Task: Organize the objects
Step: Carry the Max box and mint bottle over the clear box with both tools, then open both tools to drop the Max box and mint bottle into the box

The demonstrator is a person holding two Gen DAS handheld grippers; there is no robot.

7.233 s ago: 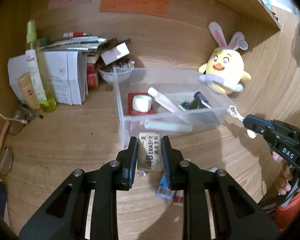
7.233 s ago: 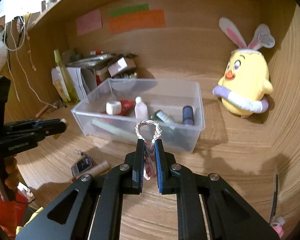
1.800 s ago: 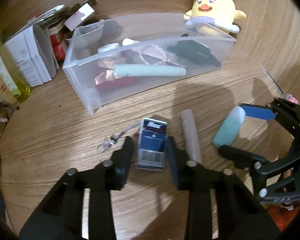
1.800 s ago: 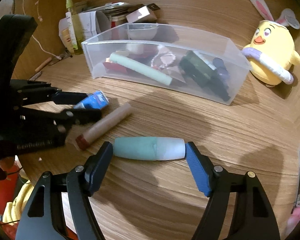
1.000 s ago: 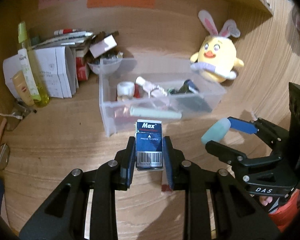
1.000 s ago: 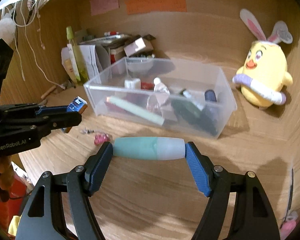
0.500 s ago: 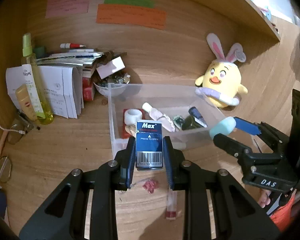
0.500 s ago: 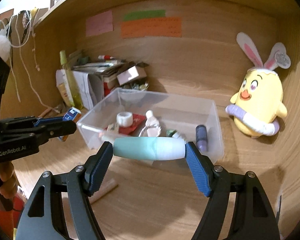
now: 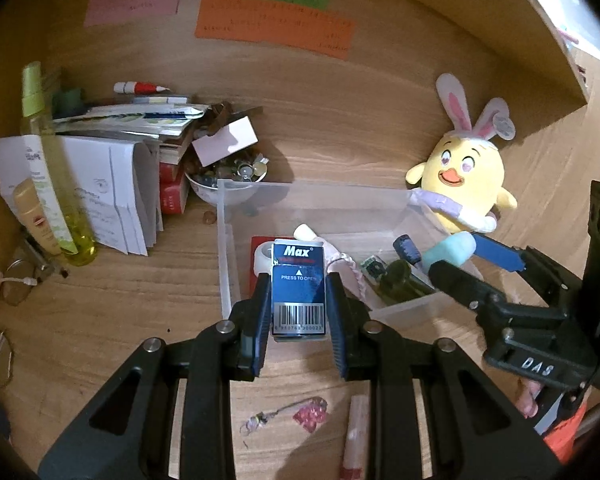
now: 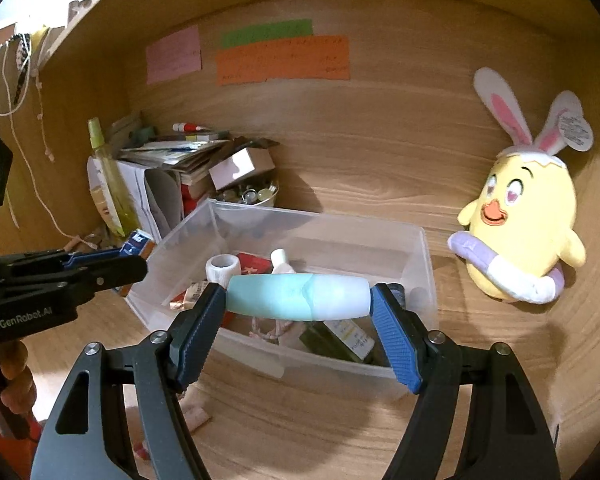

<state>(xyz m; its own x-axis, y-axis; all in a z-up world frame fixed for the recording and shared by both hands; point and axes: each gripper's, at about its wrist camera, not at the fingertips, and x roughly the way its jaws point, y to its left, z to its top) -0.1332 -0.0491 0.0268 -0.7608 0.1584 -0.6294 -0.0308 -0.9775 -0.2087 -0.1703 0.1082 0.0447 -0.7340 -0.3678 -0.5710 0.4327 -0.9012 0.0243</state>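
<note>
Staples box (image 9: 299, 288), blue and marked "Max", sits upright between the 2 fingers of the left gripper (image 9: 299, 312), which presses on its 2 long sides; the barcode end lies nearest the camera and the logo end points toward the clear plastic bin (image 9: 224, 248). In the left wrist view the box hangs at the bin's near left corner, its top overlapping a white tape roll (image 9: 263, 257) and a red card inside. From the right wrist view the same box (image 10: 137, 241) shows just outside the bin's left wall, beyond the tips of the left gripper (image 10: 112, 265).

The right gripper (image 10: 298, 298) has its jaws spread fairly wide, clamped on the 2 ends of a teal-and-white tube (image 10: 298, 297) held crosswise, level, above the bin's (image 10: 420, 260) near wall. In the left wrist view that tube (image 9: 447, 249) appears end-on over the bin's right part, beside a dark green bottle (image 9: 400, 280).

A pink-and-white braided cord (image 10: 270, 330) and a small white bottle (image 10: 281, 263) lie in the bin. On the wooden desk (image 9: 100, 312) in front of the bin lie a small charm (image 9: 288, 416) and a pale stick (image 9: 354, 436). A yellow chick plush (image 10: 528, 224) stands to the right of the bin.
</note>
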